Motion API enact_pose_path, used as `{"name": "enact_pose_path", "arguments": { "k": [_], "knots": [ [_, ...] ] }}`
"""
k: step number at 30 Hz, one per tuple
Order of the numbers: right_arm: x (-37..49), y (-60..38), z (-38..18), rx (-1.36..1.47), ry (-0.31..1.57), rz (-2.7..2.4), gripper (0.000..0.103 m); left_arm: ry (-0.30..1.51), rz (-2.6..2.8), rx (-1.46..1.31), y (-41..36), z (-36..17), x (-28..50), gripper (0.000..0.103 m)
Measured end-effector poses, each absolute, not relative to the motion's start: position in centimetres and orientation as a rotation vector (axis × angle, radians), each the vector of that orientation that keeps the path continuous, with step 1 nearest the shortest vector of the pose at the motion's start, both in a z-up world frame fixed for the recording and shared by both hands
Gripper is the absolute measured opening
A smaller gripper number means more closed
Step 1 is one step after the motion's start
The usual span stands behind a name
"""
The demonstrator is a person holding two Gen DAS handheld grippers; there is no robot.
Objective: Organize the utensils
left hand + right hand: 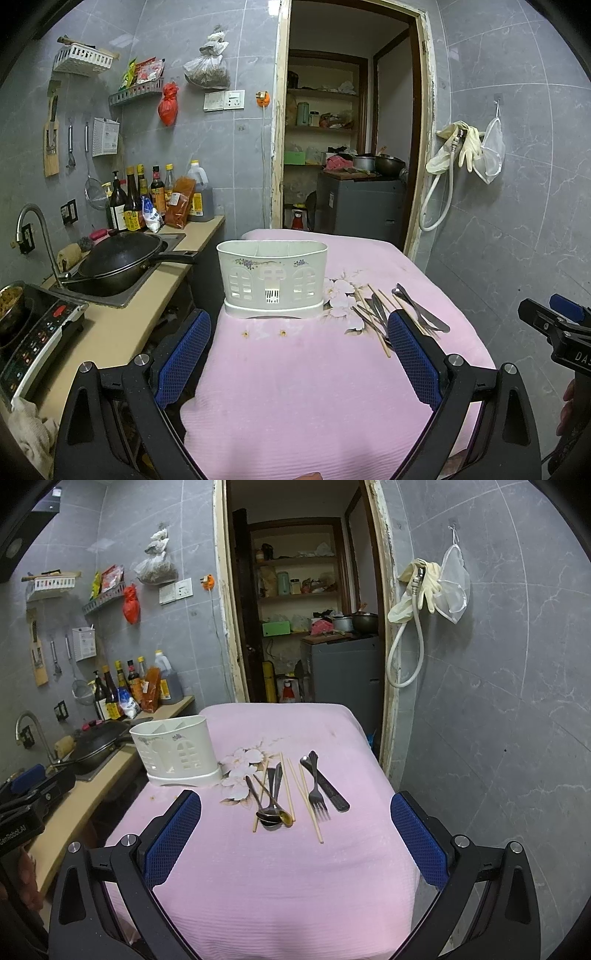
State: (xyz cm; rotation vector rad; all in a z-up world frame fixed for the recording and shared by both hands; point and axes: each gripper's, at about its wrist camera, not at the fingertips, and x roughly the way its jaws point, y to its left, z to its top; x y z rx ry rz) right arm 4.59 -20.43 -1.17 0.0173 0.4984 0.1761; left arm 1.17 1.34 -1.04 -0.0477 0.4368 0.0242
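A white plastic utensil holder [272,277] stands empty on the pink cloth of the table [314,387]; it also shows in the right wrist view [175,752]. To its right lie loose utensils: several spoons [271,805], a fork [317,792], a knife [327,788] and several wooden chopsticks [308,805]. They show partly in the left wrist view [388,314]. My left gripper [299,354] is open and empty, in front of the holder. My right gripper [295,838] is open and empty, just short of the utensils.
A counter [122,325] on the left holds a black wok [122,258] in the sink, sauce bottles [147,199] and an induction cooker [33,332]. A doorway [351,129] is behind the table. A grey wall [498,701] with a hose and gloves is on the right.
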Motion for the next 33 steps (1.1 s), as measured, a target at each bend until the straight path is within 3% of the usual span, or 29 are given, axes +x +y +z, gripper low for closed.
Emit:
{"name": "enact_pose_path", "arguments": {
  "k": [21, 33],
  "knots": [
    [6.7, -20.2, -0.9, -0.005, 0.501, 0.128, 0.103, 0.427, -0.071, -0.019, 1.6, -1.1, 6.0, 0.094],
    [14.8, -22.8, -1.9, -0.022, 0.548, 0.224, 0.103, 0.519, -0.123, -0.074, -1.4, -2.9, 14.6, 0.094]
  ]
}}
